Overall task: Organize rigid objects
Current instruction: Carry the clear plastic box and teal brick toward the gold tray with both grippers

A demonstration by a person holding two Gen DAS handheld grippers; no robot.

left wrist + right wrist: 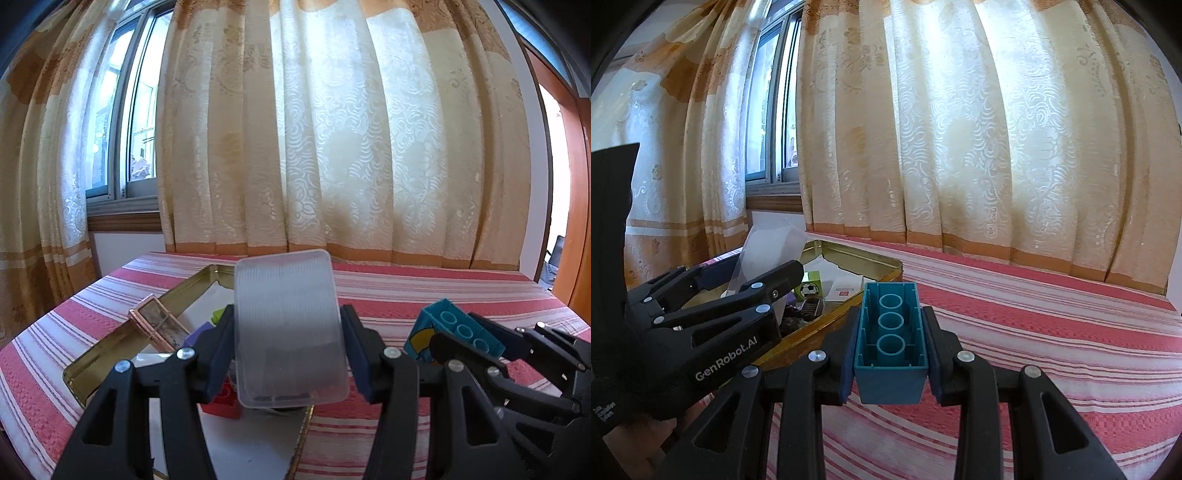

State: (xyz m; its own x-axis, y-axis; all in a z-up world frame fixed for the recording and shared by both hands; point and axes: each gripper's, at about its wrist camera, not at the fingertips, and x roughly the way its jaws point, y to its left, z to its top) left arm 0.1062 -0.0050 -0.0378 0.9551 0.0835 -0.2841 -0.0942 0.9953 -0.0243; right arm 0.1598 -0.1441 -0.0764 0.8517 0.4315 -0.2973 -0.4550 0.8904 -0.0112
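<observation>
Tin (pixel 110 343), open and gold-walled, sits on the striped cloth (pixel 443 291) at the left of the table; I take everything else from it.

Left to right:

- Copper-framed case (pixel 157 326) leans on the tin's left wall, tilted, one end up over the rim.
- Inside the tin: a green piece (pixel 218 314), something purple (pixel 199 330), and a red piece (pixel 221 400) at the near end. Right wrist view adds a green block (pixel 811 286) with a football print, a white card (pixel 844 288) and dark small items I cannot identify.
- My left gripper (pixel 290 334) hangs over the tin's near right part. Jaws clamped on a frosted clear plastic lid (pixel 290 328), one pad on each long edge, lid standing nearly upright with its ribbed face toward the camera. It hides much of the tin's inside.
- My right gripper (pixel 890 334) is to the right of the tin, beyond its right wall, over bare cloth. Jaws close together and clamped on a teal brick (pixel 890 332), hollow underside up, three round tubes showing. Left view shows the same brick with a yellow and white print on its side.
- Curtain (pixel 332 129) hangs behind the tin, past the table's far edge; window (pixel 136 110) shows at a gap on the left.
</observation>
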